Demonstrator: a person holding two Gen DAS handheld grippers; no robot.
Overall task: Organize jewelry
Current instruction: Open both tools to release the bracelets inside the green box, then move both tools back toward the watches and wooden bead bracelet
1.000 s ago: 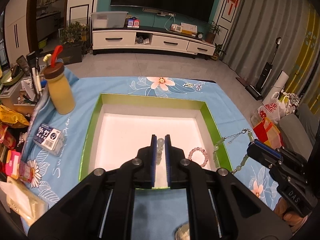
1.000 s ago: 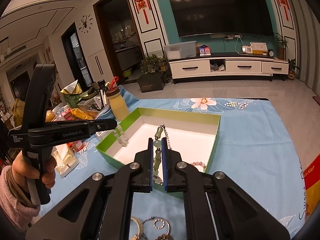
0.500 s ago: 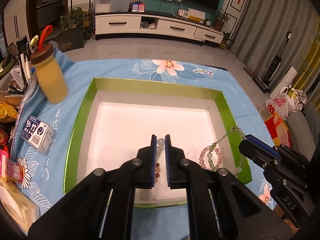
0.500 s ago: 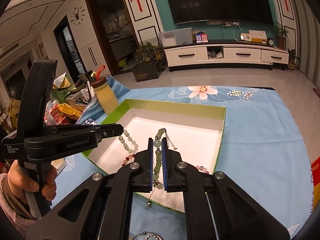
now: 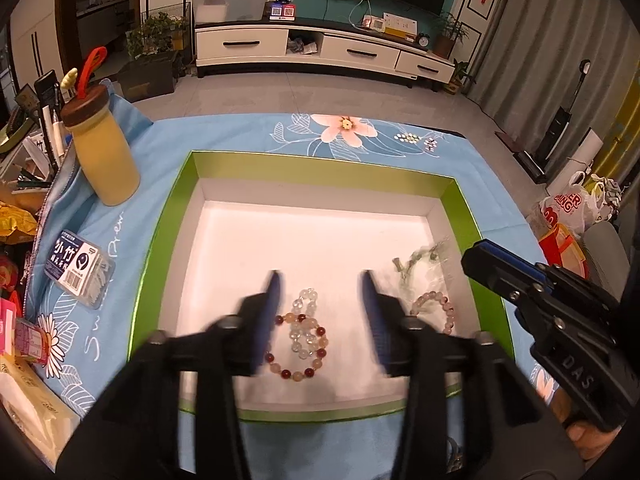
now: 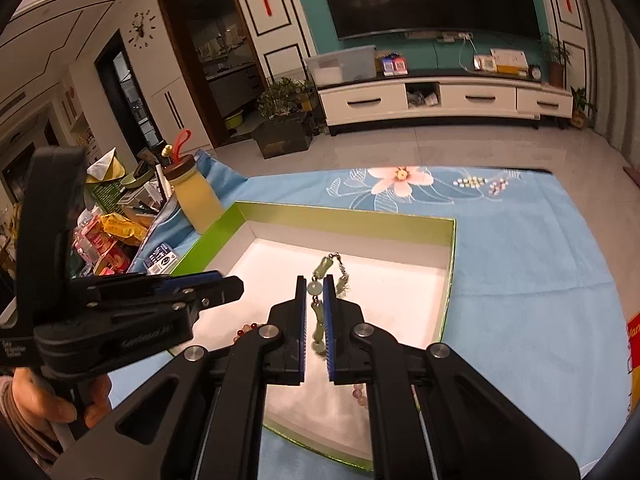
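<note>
A green box [image 5: 170,216] with a white floor lies on the blue cloth. My left gripper [image 5: 320,292] is open over it, and a red and clear bead bracelet [image 5: 298,340] lies on the floor between its jaws. A pink bead bracelet [image 5: 434,306] lies at the right. My right gripper [image 6: 315,292] is shut on a green jade chain [image 6: 316,290], which hangs down into the box; it shows blurred in the left wrist view [image 5: 420,260]. The right gripper [image 5: 496,268] sits at the box's right wall.
A yellow bottle [image 5: 104,160] with a brown lid stands left of the box. A small white and blue packet [image 5: 78,264] lies beside it. Snack packs and clutter fill the far left [image 5: 16,220]. More jewelry lies at the near edge [image 5: 454,456].
My left gripper has opened and let the red and clear bracelet drop onto the box floor. My right gripper has moved further over the box with the jade chain.
</note>
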